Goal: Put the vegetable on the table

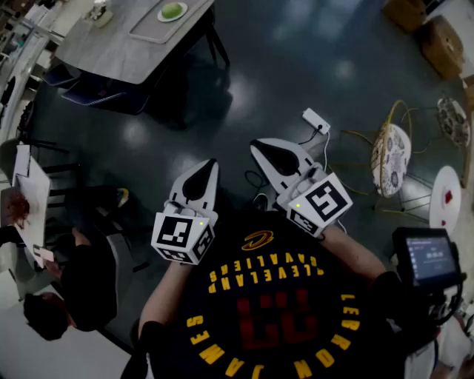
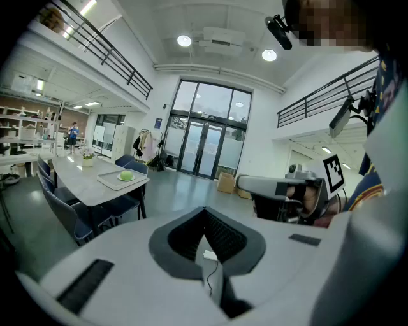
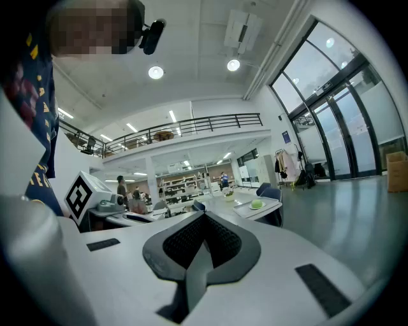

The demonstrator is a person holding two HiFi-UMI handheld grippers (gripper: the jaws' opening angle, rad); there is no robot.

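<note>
Topping a round plate [image 1: 161,15] sits a green vegetable [image 1: 172,9].

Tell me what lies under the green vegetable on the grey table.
The round green vegetable rests on a small pale plate, itself on a grey rectangular tray on the grey table. The plate's middle is hidden.

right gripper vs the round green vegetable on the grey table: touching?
Apart. Head view: the right gripper is held near the person's chest; the round green vegetable lies on the grey table, with a wide stretch of dark floor between them.
</note>
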